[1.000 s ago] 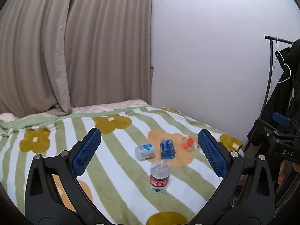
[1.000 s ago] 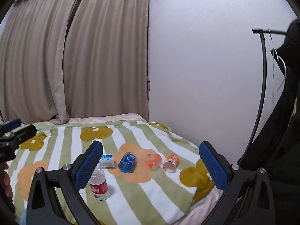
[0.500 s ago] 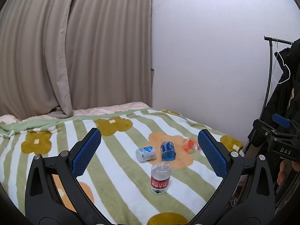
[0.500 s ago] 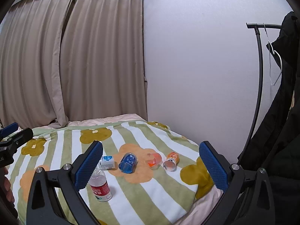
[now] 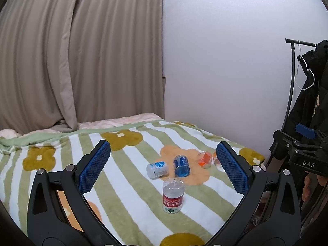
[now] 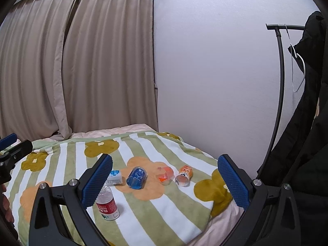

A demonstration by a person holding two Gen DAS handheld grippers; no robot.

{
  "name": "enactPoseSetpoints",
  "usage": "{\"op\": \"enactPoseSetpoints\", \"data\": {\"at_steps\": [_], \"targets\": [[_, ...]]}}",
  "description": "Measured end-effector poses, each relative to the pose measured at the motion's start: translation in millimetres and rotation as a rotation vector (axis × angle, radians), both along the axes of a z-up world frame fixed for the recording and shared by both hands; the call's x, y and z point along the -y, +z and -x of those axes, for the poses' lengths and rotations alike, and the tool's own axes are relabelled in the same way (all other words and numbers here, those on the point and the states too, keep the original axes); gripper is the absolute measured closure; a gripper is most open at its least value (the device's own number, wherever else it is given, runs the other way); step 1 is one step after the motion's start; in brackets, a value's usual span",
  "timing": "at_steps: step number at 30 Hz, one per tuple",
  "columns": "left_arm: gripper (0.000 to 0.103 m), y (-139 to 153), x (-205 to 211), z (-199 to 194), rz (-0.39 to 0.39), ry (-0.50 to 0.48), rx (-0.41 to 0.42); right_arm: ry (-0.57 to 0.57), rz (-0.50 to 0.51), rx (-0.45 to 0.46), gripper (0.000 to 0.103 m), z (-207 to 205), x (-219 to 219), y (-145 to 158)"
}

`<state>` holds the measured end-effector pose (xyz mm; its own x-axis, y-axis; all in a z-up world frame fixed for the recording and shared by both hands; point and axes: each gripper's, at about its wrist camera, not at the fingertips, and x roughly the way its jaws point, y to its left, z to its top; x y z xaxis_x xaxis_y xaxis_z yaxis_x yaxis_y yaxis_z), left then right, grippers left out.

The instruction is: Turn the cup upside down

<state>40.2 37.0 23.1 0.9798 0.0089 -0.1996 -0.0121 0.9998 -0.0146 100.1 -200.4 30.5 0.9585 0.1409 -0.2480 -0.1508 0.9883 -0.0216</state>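
both tools hang back from the bed, so this reads as the approach before any contact. the left gripper [image 5: 164, 164] has its blue pads spread wide and nothing between them; the right gripper [image 6: 165, 179] is just as wide open and just as empty. the likely target, a clear orange cup [image 6: 165, 175], lies tipped on its side on the orange flower of the striped blanket [image 6: 164, 207], ahead of and below both sets of fingers, well apart from them. its long axis runs roughly along the blanket surface, with what looks like the mouth turned toward the near edge of the bed, though the clear plastic makes that hard to settle. in the right wrist view it sits near the middle of the open gap, while in the left wrist view the same cup [image 5: 204, 160] lies close beside the right-hand pad, so the right hand looks better lined up and probably nearer. beside it lie a blue cup [image 6: 137, 178] on its side, a small white bottle [image 6: 114, 177] and an upright water bottle [image 6: 106, 203]. only the right view shows the little orange-and-white bottle [image 6: 184, 175] whole; the left view hides most of it behind a pad.
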Motion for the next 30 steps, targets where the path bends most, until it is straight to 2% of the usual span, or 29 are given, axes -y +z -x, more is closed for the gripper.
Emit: {"op": "enactPoseSetpoints", "data": {"at_steps": [30], "targets": [[0.000, 4.7, 5.5, 0.5, -0.003, -0.032, -0.004, 0.000, 0.000, -0.003, 0.001, -0.1, 1.2, -0.6]]}}
